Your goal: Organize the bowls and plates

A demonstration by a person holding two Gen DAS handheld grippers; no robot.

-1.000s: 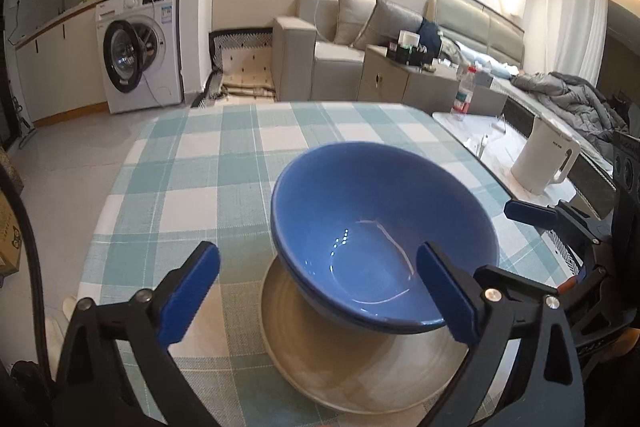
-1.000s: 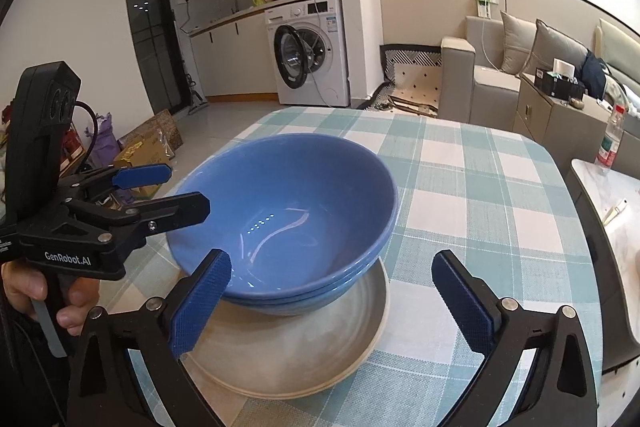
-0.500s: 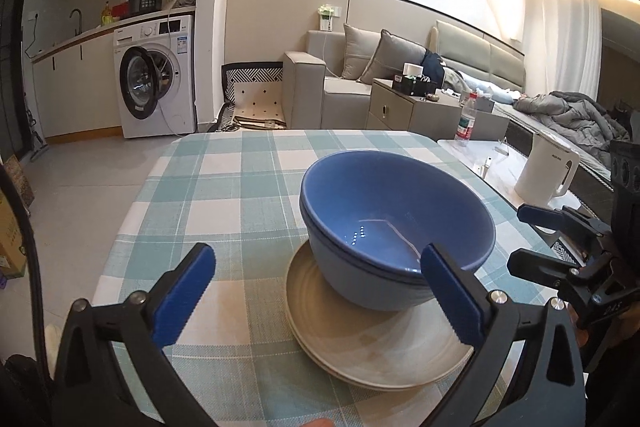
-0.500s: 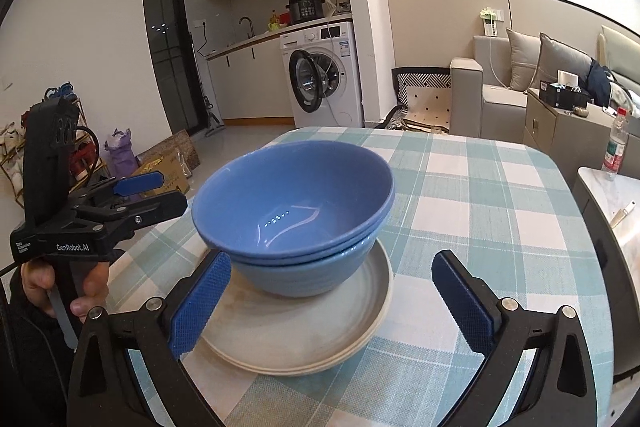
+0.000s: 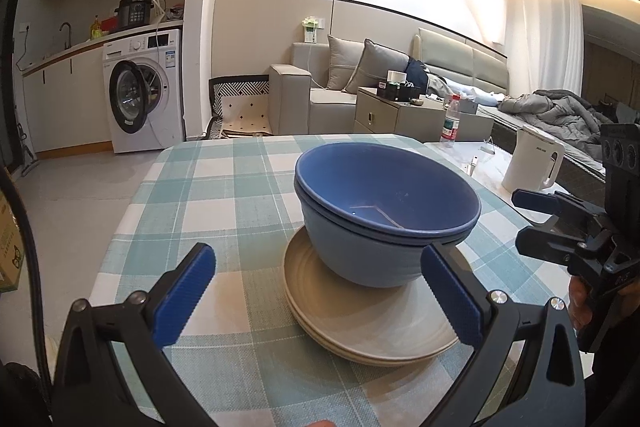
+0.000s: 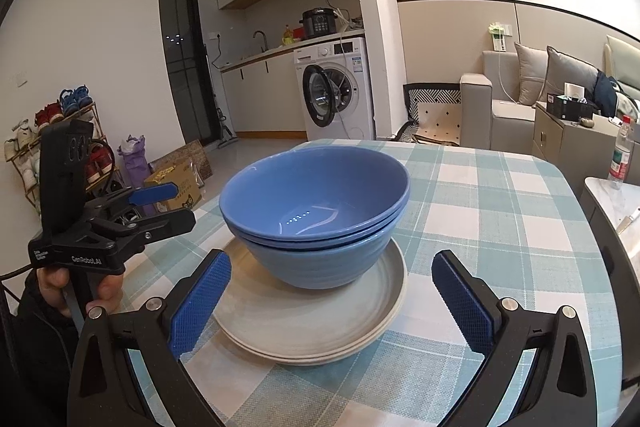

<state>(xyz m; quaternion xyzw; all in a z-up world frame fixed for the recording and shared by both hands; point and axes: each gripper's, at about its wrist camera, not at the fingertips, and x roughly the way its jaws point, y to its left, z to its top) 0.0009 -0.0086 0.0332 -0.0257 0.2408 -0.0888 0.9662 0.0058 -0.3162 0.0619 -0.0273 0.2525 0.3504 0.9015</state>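
Note:
Two blue bowls (image 5: pixel 384 223) (image 6: pixel 316 223) sit nested, upright, on a stack of two beige plates (image 5: pixel 360 323) (image 6: pixel 296 323) on the checked tablecloth. My left gripper (image 5: pixel 316 291) is open, its blue pads apart, a little short of the stack and holding nothing. My right gripper (image 6: pixel 332 297) is open too, on the near side of the plates, with nothing between its pads. Each gripper shows in the other's view: the right one (image 5: pixel 532 219) at the stack's right, the left one (image 6: pixel 168 205) at its left, held by a hand.
The table (image 5: pixel 224 211) (image 6: pixel 500 227) carries a green and white checked cloth. A white kettle (image 5: pixel 532 163) and a water bottle (image 5: pixel 450 125) stand on a side surface at the right. A washing machine (image 6: pixel 340 87), a sofa and a shoe rack are farther off.
Both grippers have drawn back and lowered from the stack, so the bowls look smaller and are seen more from the side. The bowls and plates have not moved.

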